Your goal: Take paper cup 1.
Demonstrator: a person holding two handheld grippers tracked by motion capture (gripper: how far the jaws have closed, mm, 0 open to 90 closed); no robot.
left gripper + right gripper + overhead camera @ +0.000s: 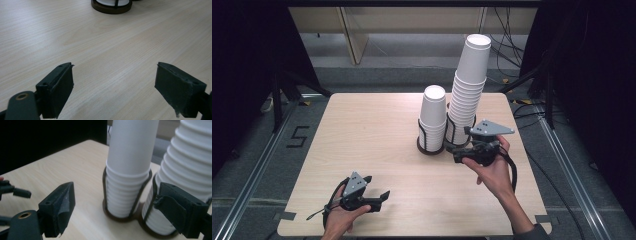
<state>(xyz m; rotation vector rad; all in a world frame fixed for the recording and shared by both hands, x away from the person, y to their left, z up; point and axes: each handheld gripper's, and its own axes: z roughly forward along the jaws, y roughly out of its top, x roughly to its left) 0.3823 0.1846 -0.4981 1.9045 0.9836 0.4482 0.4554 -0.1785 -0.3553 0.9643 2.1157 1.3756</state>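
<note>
A wooden table holds 2 cup stacks in wire holders that keep them upright. The tall stack stands at 1 o'clock from table centre, the short stack touching its left. The right gripper, jaws wide open and empty, sits at their bases, seemingly reaching in. The left gripper, also open and empty, rests idle at 7 o'clock.

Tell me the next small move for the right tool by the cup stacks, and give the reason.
Probably ease the right tool forward so its open jaws straddle the shorter cup stack. That stack stands upright in its holder directly between the jaws, not yet touched, while the taller stack sits just behind one jaw and could be bumped. The left tool rests open, well away.
</note>
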